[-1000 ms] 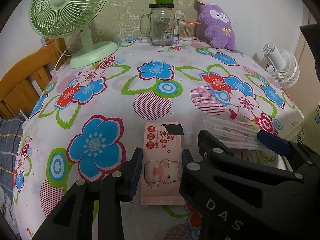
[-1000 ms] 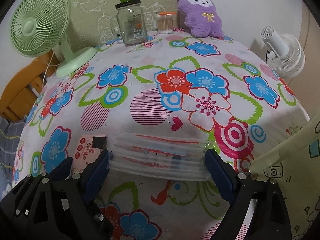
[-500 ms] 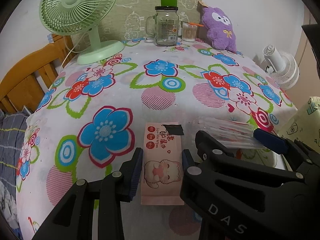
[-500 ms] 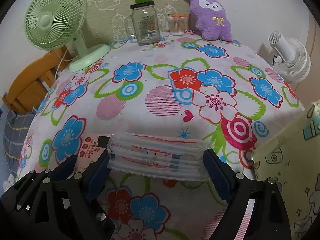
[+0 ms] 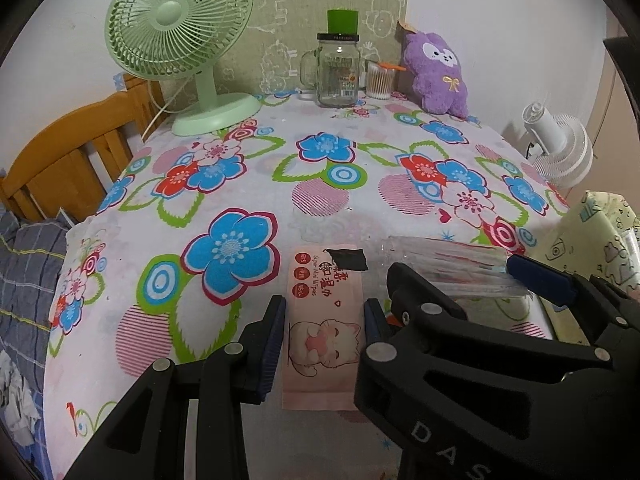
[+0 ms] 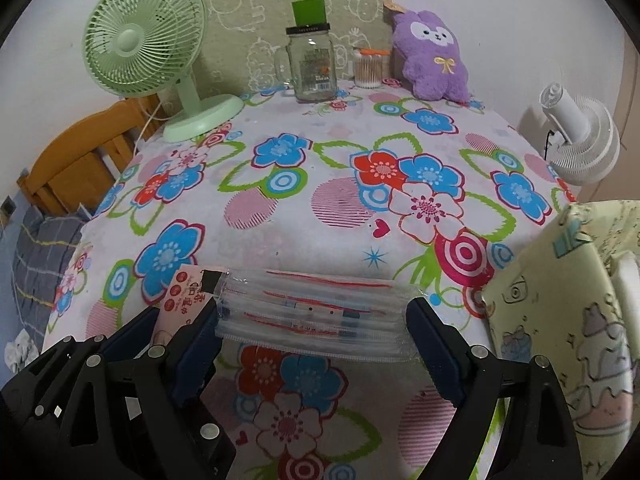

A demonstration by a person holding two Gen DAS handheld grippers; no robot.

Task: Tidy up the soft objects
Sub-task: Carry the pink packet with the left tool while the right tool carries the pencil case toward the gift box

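Wipes pack [image 5: 324, 320] sits clamped in left hand-held gripper [image 5: 325, 328] (right hand-held gripper [image 6: 314, 330] grips mask packet [image 6: 314, 314]).

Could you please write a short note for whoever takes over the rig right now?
Left tool: shut on the pink wipes pack, off the table.
Right tool: shut on the clear pack of face masks, off the table, right of the wipes.
Purple plush toy sits at the far edge of the flowered tablecloth, beside the glass jar.
Done: both packs picked up.
Left: set them down; the pale patterned box on the right seems the likely place.
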